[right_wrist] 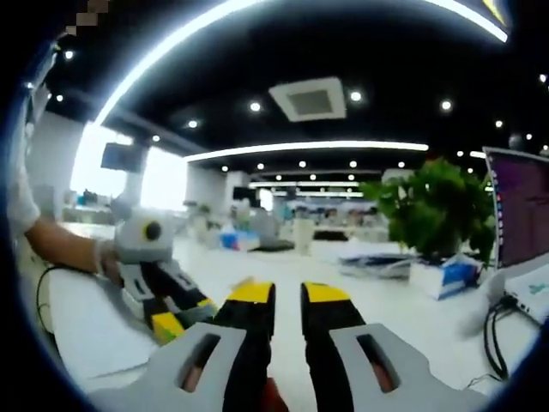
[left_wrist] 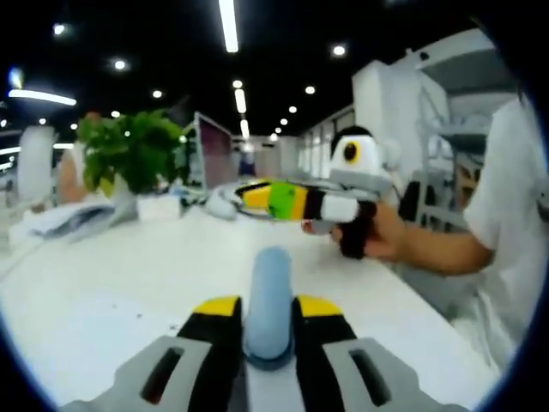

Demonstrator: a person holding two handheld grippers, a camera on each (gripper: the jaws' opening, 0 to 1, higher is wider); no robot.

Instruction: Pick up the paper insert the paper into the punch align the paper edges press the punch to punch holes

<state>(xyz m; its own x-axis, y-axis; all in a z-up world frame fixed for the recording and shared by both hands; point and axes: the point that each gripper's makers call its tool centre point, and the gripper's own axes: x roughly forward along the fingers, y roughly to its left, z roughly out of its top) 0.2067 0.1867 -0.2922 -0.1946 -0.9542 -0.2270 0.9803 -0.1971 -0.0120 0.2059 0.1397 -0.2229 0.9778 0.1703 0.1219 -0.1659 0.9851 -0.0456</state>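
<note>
Overhead we see a dark office ceiling with strip lights and round spots, and below it a long white table (left_wrist: 94, 300) running back into the room. From left to right in the left gripper view we pass a leafy green plant (left_wrist: 129, 150) near the far edge, a monitor (left_wrist: 214, 150) behind it, then the right gripper (left_wrist: 249, 196) held out over the table by a person's hand (left_wrist: 386, 236), a white sleeve at the far right. At the bottom of that view, our left gripper (left_wrist: 268, 307) has its yellow-tipped jaws closed against a pale blue upright cylinder (left_wrist: 269, 300), which stands between them.

In the right gripper view the left gripper comes in from the left, held by a hand, low over the table. Our right gripper's jaws rise in the middle, narrow, with a slim gap and nothing between them. Farther right stand the plant, a white-and-blue box (right_wrist: 442, 279) beneath it, and the monitor with cables (right_wrist: 497, 343). We cannot make out the paper or the punch.
</note>
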